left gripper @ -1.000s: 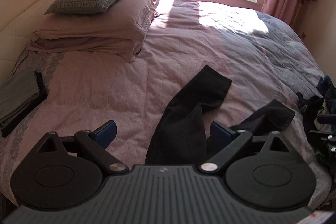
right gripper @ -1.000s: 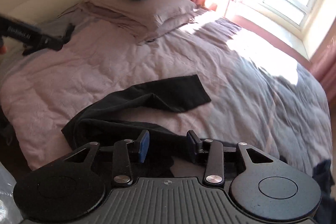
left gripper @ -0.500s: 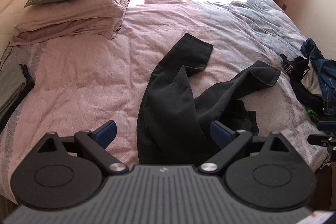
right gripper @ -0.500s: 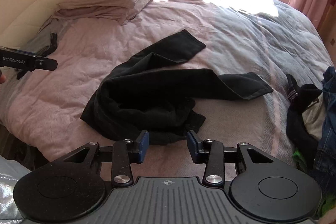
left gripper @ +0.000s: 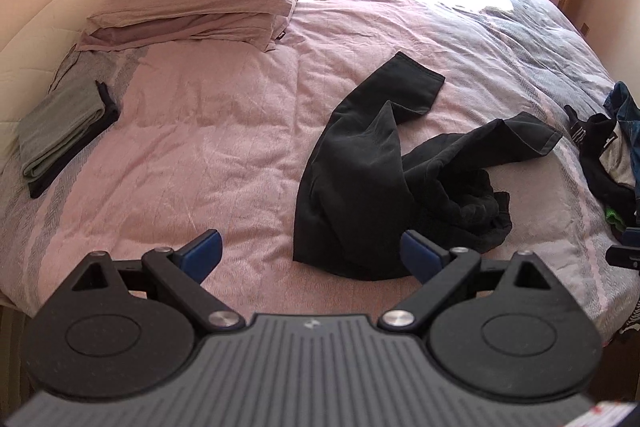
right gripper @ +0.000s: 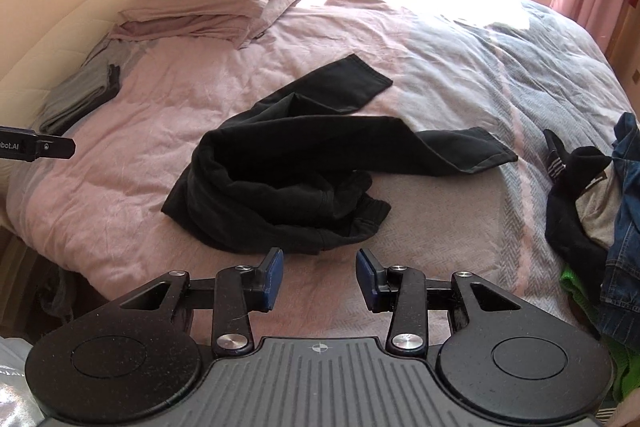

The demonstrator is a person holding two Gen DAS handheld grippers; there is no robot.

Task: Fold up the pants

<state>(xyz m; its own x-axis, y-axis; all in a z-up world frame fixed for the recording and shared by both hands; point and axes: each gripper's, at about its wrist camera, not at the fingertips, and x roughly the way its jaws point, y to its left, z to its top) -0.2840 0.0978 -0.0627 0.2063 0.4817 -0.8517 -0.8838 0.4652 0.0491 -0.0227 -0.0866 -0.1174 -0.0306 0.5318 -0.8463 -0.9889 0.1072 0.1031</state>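
Since the black pants (right gripper: 288, 183) lie crumpled and limp near the bed's (right gripper: 440, 291) near edge, a waistband hold is judged best, while the left gripper (left gripper: 310, 251) is spread wide and the right gripper (right gripper: 319, 277) half-spread, both empty.

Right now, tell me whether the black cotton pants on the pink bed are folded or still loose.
Loose, not folded: the black cotton pants lie crumpled, legs splayed apart, waist bunched in a heap on the pink bed.
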